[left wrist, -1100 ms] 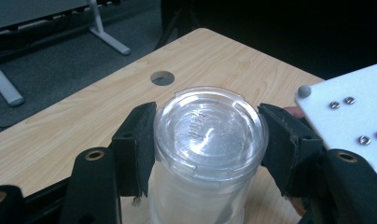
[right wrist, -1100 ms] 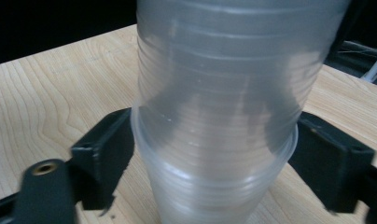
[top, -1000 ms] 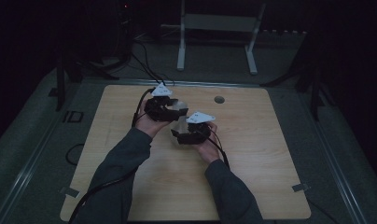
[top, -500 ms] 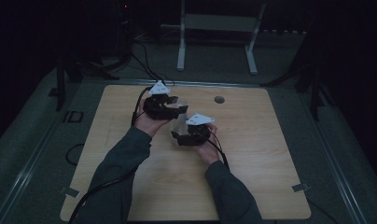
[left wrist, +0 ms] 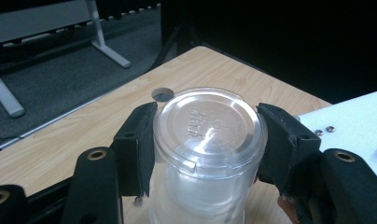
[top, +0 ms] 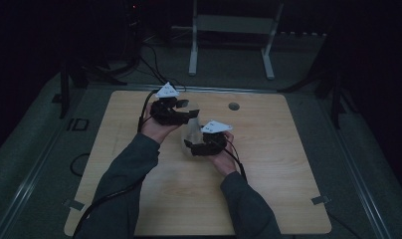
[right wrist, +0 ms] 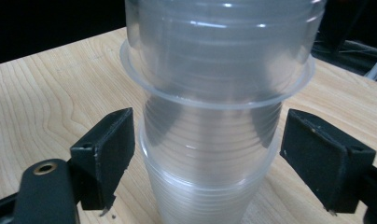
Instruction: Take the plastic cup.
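1. Clear plastic cups (right wrist: 210, 121) stand as an upside-down stack in the middle of the pale wooden bench (top: 268, 199), between the person's two hands.
2. Left tongs (left wrist: 207, 140) are clamped on the topmost cup (left wrist: 207, 135), one black pad pressed to each side just under its flat base.
3. Right tongs (right wrist: 205, 163) sit lower on the stack with their pads apart from the plastic on both sides; their jaws have just been opening, the stack still between them.
4. Seen from the high view, left tongs (top: 175, 112) lie just beyond right tongs (top: 205, 144).
5. A round hole (top: 233, 106) lies in the bench near its far edge.
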